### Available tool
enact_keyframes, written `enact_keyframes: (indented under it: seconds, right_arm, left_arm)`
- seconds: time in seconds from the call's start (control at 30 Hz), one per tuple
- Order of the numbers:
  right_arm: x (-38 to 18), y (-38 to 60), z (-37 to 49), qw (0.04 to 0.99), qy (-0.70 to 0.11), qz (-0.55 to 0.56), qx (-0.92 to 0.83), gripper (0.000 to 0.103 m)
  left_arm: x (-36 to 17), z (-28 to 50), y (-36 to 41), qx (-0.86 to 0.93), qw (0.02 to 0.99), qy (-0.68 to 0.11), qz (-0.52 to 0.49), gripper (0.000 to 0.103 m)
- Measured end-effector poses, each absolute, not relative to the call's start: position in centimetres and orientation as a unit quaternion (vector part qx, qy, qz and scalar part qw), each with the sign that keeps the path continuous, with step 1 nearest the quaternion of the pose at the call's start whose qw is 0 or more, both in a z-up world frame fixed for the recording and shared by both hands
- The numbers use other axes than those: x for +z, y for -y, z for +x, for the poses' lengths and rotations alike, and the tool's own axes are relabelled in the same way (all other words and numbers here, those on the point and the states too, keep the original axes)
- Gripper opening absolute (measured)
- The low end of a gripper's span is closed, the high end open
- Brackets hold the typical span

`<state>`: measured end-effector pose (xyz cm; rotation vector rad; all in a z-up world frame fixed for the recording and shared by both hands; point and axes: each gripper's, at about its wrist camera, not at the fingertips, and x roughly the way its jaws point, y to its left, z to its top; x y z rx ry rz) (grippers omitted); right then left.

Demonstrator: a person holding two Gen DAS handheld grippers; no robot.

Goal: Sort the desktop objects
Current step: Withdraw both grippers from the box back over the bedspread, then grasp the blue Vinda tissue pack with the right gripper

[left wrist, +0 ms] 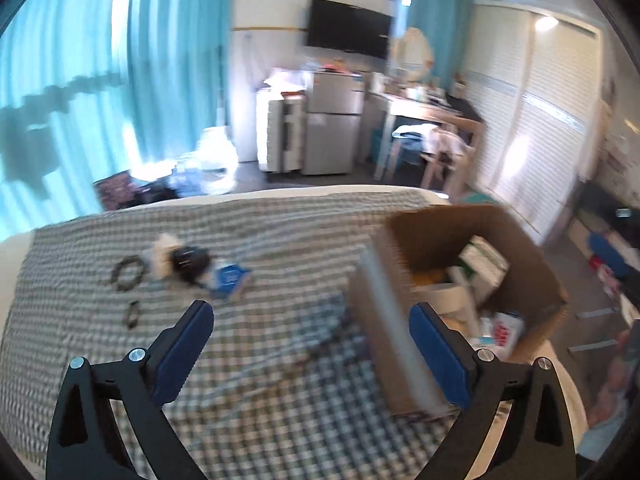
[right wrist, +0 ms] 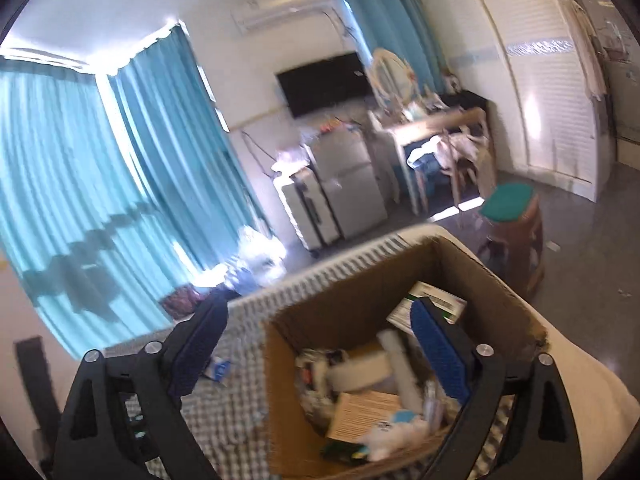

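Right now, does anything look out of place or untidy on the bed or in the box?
A few small things lie loose on the checked cover, outside the box. In the box, items are piled without order. Nothing looks spilled or broken.

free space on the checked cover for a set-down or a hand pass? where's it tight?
Bare checked cover beyond the small blue packet, up to the far edge, and near the left gripper, left of the cardboard box. Crowded: the cluster of black cable, dark lump and packet, and the box interior, nearly full.
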<state>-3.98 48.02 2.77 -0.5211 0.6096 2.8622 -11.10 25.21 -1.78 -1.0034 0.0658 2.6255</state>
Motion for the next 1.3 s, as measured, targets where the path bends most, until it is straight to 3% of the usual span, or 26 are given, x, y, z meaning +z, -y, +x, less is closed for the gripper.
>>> enact_keyframes:
  seconds: [0.23, 0.53, 1.03, 1.3]
  right_arm:
    - [3.5, -39.0, -6.3, 0.004, -0.157, -0.182, 0.971, 0.096]
    - [-3.0, -28.1, -12.5, -0.086, -0.054, -0.268, 0.958, 0.096]
    - [-16.6, -25.8, -28.1, -0.032, 0.017, -0.391, 0.920, 0.096]
    - [-21.2, -24.9, -33.8, -0.072, 0.025, -0.433, 0.898, 0.094]
  left_arm:
    - [-2.1, -12.3, -14.5, 0.933, 0.035, 0.006, -0.357, 0.103]
    - [-7.7, -15.2, -6.7, 0.909, -0.023, 0.030, -0.414, 0.103]
    - [-18.5, -25.8, -6.0, 0.884, -0.039, 0.029, -0.464, 0.103]
    - [-22.2, -30.1, -6.2, 0.882, -0.016, 0.032, -0.470, 0.103]
